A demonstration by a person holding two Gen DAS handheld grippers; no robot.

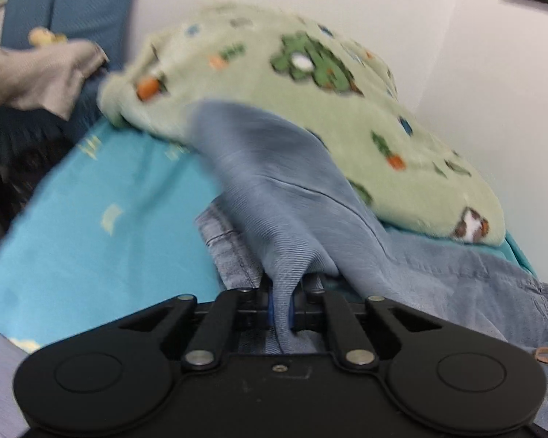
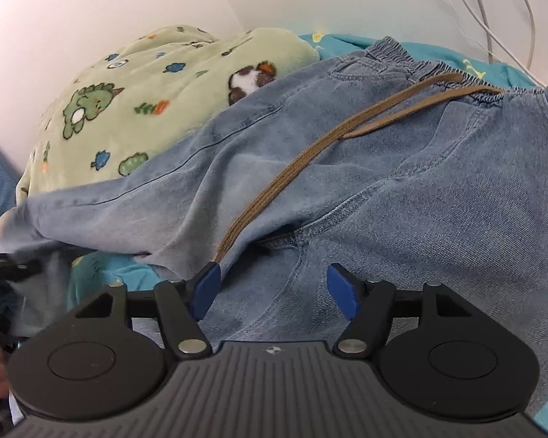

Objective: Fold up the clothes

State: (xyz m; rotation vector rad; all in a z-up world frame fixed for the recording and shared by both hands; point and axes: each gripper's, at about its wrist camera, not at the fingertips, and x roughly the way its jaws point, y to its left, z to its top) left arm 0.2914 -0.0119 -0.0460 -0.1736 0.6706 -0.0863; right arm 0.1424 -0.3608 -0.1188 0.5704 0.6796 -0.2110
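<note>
A pair of light blue denim pants (image 2: 402, 168) with an elastic waistband and a long brown drawstring (image 2: 310, 153) lies spread on a turquoise bed sheet (image 1: 91, 211). My left gripper (image 1: 281, 306) is shut on a bunched leg of the pants (image 1: 274, 189) and holds it lifted off the sheet. My right gripper (image 2: 274, 284) is open and empty, its blue pads (image 2: 341, 288) just above the crotch area of the pants. The left gripper shows at the far left of the right wrist view (image 2: 7, 266), blurred.
A fluffy green blanket (image 1: 292, 84) with dinosaur prints lies against the white wall behind the pants, also in the right wrist view (image 2: 135, 102). A beige cloth (image 1: 44, 76) and blue cushions (image 1: 76, 0) sit at the far left. White cables (image 2: 493, 25) hang at the right.
</note>
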